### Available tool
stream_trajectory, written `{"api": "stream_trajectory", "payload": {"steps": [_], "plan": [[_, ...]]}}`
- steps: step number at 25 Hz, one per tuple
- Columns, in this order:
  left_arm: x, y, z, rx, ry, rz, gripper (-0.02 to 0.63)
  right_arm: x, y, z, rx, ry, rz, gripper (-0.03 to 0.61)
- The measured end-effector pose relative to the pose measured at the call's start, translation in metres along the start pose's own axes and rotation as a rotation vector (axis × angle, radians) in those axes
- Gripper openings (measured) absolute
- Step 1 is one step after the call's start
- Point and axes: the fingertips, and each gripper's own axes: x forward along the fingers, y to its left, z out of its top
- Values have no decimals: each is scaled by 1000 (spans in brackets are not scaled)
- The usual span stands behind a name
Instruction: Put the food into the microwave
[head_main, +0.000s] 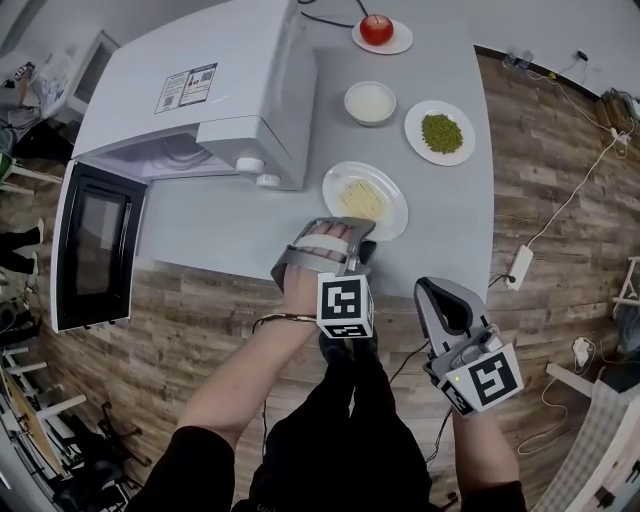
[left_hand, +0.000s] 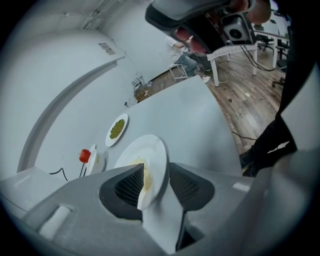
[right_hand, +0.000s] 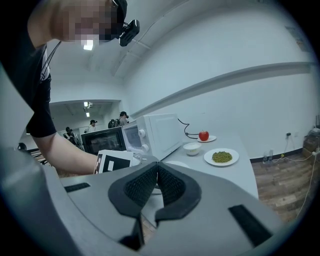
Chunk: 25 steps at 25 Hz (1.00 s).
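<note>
Plate (head_main: 394, 203) of pale yellow food (head_main: 362, 202): on the table (head_main: 445, 235) at its near edge, beside the open microwave (head_main: 200, 100). Left gripper (head_main: 343, 238): jaws spread, plate rim between them, unpinched. Right gripper (right_hand: 157, 186): jaws pressed together, empty.

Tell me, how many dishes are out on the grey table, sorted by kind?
Round white plates: 3, one with a red fruit, one with green peas, one with pale yellow food
Round white bowl: 1
Total: 4
</note>
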Motion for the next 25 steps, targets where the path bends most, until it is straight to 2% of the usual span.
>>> {"api": "stream_trajectory", "payload": {"steps": [3, 6, 8, 10, 12, 14, 18, 22, 25], "plan": [[3, 5, 3, 56, 14, 21, 158, -3, -4, 4, 0, -7, -11, 14], [6, 7, 5, 80, 14, 30, 155, -5, -7, 7, 1, -10, -22, 14], [9, 4, 6, 113, 14, 37, 119, -6, -9, 7, 3, -12, -29, 14], [11, 0, 5, 158, 23, 58, 53, -8, -10, 6, 5, -10, -32, 14], [12, 0, 4, 181, 29, 88, 48, -9, -9, 5, 8, -7, -32, 14], [13, 0, 4, 184, 31, 101, 46, -10, -10, 3, 13, -9, -35, 14], [17, -11, 5, 155, 19, 47, 46, -11, -9, 0, 17, -4, -34, 14], [17, 10, 7, 127, 8, 140, 71, -11, -8, -3, 18, 4, -27, 14], [19, 15, 9, 102, 4, 138, 77, -12, -7, -6, 22, 7, -26, 14]]}}
